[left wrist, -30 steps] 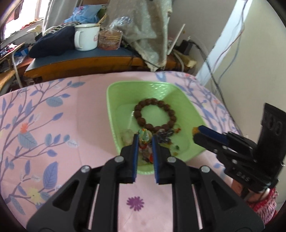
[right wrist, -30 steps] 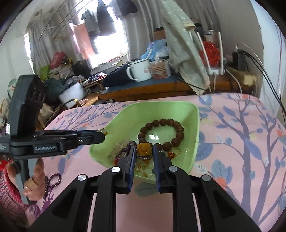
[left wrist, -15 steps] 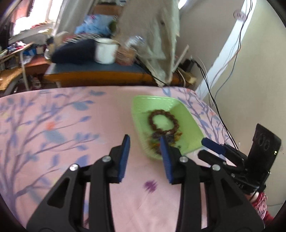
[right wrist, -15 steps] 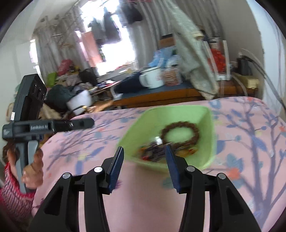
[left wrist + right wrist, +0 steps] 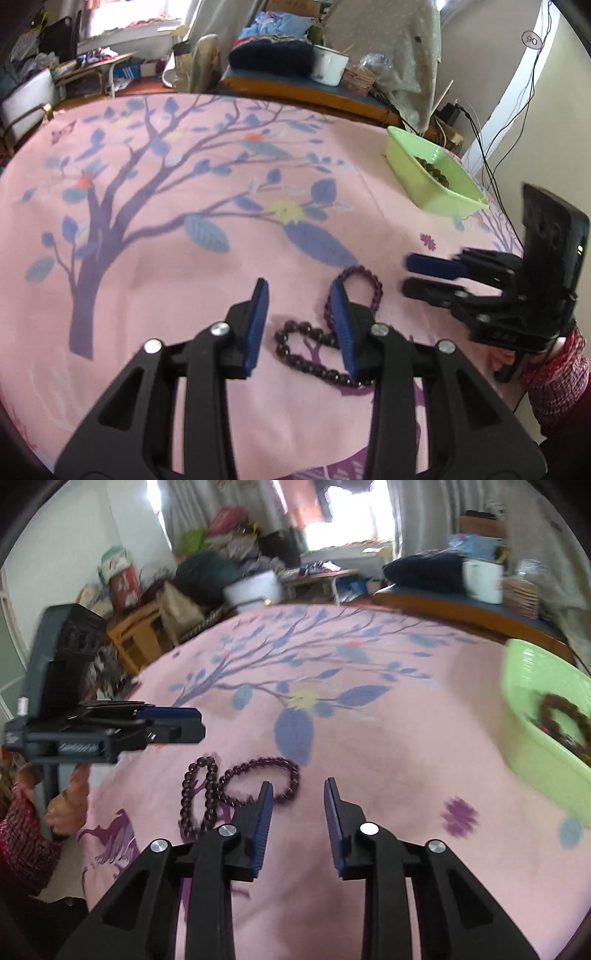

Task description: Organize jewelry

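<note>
purple bead string point(image 5: 332, 332): lies looped on the pink cloth point(image 5: 184, 206) of the desk, under my left gripper point(image 5: 300, 326)
left gripper: spread wide, holding nothing
right gripper point(image 5: 298, 825): parted too, empty — just beside the beads
green tray point(image 5: 424, 173): well apart, brown bracelet point(image 5: 432, 171) inside

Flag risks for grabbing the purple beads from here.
1. The purple beads lie in twisted loops, so the open left gripper may pinch one strand and drag the rest.
2. Right gripper, also open, hovers close beside them; both closing in could collide.
3. Tray sits far off: beads might slip en route.
</note>
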Demonstrator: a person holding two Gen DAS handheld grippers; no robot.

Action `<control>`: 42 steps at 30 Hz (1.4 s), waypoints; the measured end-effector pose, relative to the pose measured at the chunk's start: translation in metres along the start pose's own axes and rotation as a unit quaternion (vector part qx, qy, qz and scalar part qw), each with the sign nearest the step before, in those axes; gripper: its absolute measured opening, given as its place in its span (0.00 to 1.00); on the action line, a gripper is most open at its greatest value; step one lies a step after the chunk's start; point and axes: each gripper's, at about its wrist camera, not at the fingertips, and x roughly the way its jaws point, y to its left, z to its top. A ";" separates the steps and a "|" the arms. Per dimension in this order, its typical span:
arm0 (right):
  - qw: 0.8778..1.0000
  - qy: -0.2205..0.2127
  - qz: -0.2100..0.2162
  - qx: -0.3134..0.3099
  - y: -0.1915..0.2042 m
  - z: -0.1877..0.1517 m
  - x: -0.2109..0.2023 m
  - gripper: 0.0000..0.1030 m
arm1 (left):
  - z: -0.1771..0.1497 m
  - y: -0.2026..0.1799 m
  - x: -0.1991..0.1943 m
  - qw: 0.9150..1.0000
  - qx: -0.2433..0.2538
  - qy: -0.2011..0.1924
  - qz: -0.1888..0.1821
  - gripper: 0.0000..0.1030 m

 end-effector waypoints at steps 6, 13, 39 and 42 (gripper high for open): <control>0.997 0.041 -0.040 -0.044 0.009 0.009 0.032 0.00 | -0.001 -0.033 0.020 0.998 0.066 0.022 0.008 0.32; 0.996 0.031 -0.057 -0.060 0.005 0.000 0.019 0.00 | -0.002 -0.055 0.050 0.989 0.124 0.055 0.052 0.07; 0.975 -0.074 -0.174 0.114 -0.217 0.051 -0.092 0.00 | 0.194 -0.181 0.189 0.995 0.046 0.064 -0.057 0.07; 0.975 -0.054 -0.164 0.136 -0.226 0.044 -0.073 0.00 | 0.190 -0.180 0.203 0.994 0.053 0.085 -0.033 0.07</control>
